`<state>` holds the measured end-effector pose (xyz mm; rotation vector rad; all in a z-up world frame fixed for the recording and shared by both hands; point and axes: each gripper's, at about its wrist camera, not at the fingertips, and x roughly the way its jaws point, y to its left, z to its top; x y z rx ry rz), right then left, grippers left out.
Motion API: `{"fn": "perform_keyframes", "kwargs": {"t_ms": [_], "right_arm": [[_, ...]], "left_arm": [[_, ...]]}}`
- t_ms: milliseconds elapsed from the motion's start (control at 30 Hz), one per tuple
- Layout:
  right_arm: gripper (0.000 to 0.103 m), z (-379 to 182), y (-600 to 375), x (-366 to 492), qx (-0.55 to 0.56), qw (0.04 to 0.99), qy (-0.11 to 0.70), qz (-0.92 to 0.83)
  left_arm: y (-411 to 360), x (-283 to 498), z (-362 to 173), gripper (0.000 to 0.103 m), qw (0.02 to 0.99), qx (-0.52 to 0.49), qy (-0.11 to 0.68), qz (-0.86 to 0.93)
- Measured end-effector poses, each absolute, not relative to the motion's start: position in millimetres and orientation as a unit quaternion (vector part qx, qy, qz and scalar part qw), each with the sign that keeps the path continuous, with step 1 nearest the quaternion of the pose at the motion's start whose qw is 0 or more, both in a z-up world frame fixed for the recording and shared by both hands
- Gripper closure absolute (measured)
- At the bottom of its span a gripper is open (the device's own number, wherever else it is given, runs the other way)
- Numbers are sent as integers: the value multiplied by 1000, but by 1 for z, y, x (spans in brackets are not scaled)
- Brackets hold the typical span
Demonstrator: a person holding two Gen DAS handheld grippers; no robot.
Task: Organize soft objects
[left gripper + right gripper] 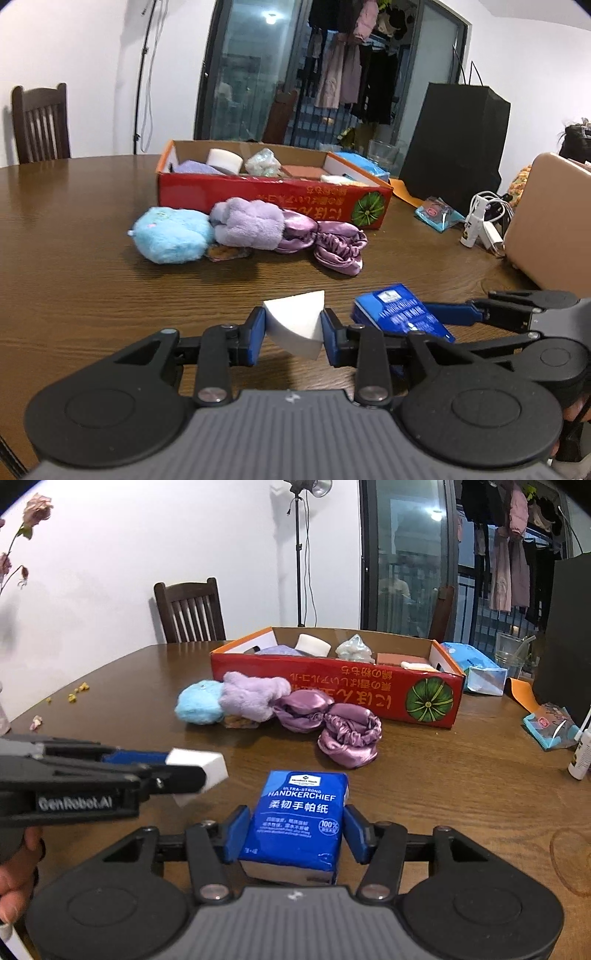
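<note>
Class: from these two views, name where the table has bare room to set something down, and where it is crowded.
Bare wood lies left of the red box, toward the chair, and between the purple scrunchie and the grippers. It is crowded in front of the box, where the blue plush and purple plush bunch, and at the right edge around the black bag.

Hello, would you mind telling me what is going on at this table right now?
A person is sorting soft things into a red cardboard box with two handheld grippers. The left gripper is shut on a white sponge wedge, and the right gripper is shut on a blue handkerchief pack. Neither item is in the box yet. A blue plush, a purple plush and purple satin pieces lie on the wooden table in front of the box, which already holds several items.
</note>
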<state>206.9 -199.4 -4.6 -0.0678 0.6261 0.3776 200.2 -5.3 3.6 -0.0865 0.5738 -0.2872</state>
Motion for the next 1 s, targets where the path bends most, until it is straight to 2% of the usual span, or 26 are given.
{"fn": "perform_keyframes", "kwargs": {"t_ms": [100,167,367,600,733,800,833,867,933,1000], "right_arm": [[47,-11,-205,203,-35,936,314,157],[42,-10,-210,200,-32,940,308,141],[42,10,-202,206,-22,947,270,170],[42,22,-159,271,-2,939,266,219],[42,21,-140,311,26,934,280,219],[42,19,-134,327,42,932,288,217],[45,17,-131,334,50,930,292,217],[56,14,-129,338,54,928,297,218],[72,10,-126,343,59,923,305,228],[83,9,-124,341,56,923,301,234]], "left_arm": [[8,193,3,70,951,-51,281,-118],[18,191,1,70,952,-59,283,-101],[46,197,-2,70,954,-80,283,-65],[62,234,-10,69,953,-71,292,-44],[67,247,-19,60,947,-79,309,-36],[71,246,-20,59,947,-85,307,-42],[72,246,-20,56,947,-85,306,-41],[73,246,-20,54,948,-85,305,-38],[77,245,-19,51,948,-88,303,-33],[80,242,-17,48,949,-95,298,-26]]}}
